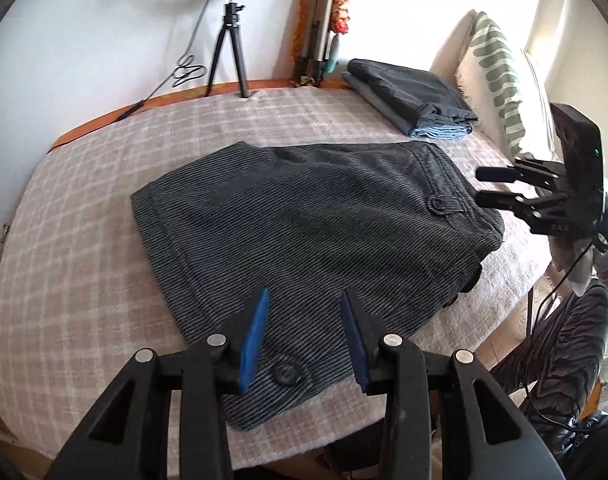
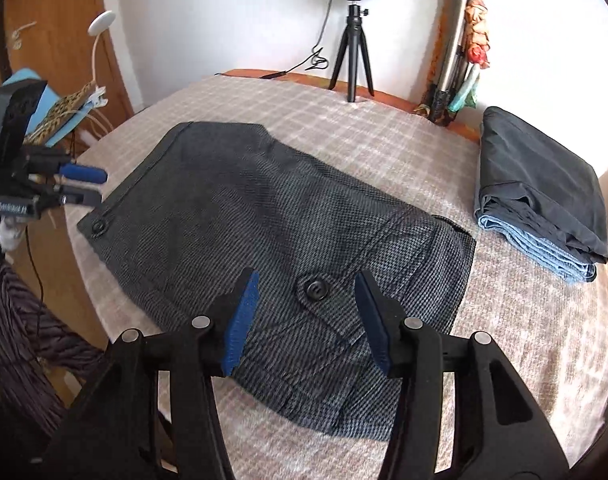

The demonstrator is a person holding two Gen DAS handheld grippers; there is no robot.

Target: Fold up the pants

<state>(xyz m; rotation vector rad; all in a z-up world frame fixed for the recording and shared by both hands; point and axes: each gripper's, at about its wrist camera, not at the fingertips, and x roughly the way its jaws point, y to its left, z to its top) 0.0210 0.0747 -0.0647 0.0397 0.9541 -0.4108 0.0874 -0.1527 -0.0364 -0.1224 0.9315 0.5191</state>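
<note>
Dark grey striped pants (image 1: pixel 311 224) lie folded into a compact rectangle on the checked tablecloth (image 1: pixel 84 240); they also show in the right wrist view (image 2: pixel 264 232), with buttoned pocket flaps on top. My left gripper (image 1: pixel 305 300) is open and empty, hovering above the near edge of the pants. My right gripper (image 2: pixel 307 280) is open and empty above the pants by a pocket button (image 2: pixel 315 288). The right gripper also shows in the left wrist view (image 1: pixel 489 186) beside the waistband. The left gripper shows in the right wrist view (image 2: pixel 88 186) at the pants' left edge.
A stack of folded dark and blue garments (image 2: pixel 543 192) lies at the table's far right. A ring light on a small tripod (image 2: pixel 353 52) stands at the back edge by the wall. A patterned cushion (image 1: pixel 499 76) leans at the right. A second tripod (image 1: pixel 315 40) leans on the wall.
</note>
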